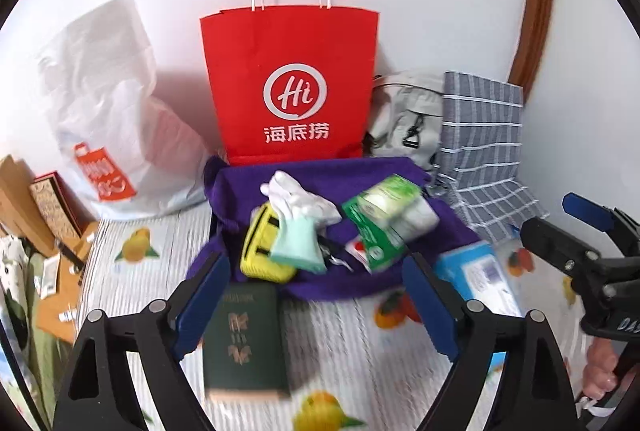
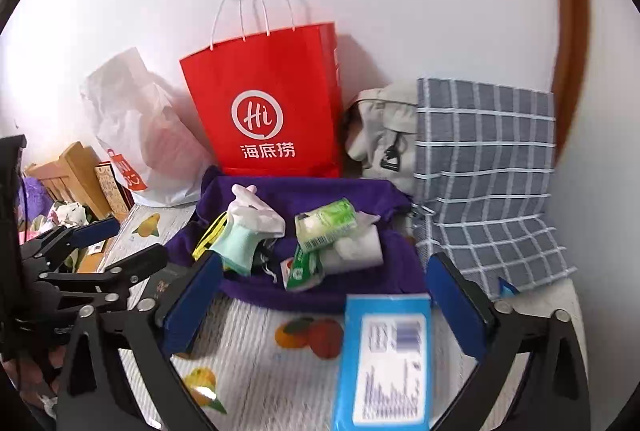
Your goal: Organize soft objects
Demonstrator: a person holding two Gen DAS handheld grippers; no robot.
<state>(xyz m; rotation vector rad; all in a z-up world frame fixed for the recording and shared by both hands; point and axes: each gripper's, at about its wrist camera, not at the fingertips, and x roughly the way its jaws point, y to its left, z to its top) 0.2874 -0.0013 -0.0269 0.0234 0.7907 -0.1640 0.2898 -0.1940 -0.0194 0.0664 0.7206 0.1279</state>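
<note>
A purple cloth [image 1: 320, 171] lies on a fruit-print sheet [image 1: 160, 271] and carries a pile: white socks [image 1: 296, 199], a mint sock [image 1: 296, 243], a yellow pouch [image 1: 256, 255] and green tissue packs [image 1: 384, 203]. My left gripper [image 1: 316, 267] hovers open in front of the pile, its jaws wide apart and touching nothing. A dark green booklet [image 1: 244, 331] lies on the sheet below it. My right gripper [image 2: 324, 267] is open beside it, above a blue pack [image 2: 384, 359] that rests on the sheet. Each gripper also shows in the other's view: right gripper [image 1: 552, 215], left gripper [image 2: 136, 239].
Against the white wall stand a red paper bag [image 1: 292, 87], a white plastic bag [image 1: 108, 103], a grey backpack [image 1: 408, 119] and a grey checked cloth [image 1: 484, 151]. Cardboard boxes [image 1: 24, 199] crowd the left edge. A hand [image 1: 600, 367] holds the right gripper.
</note>
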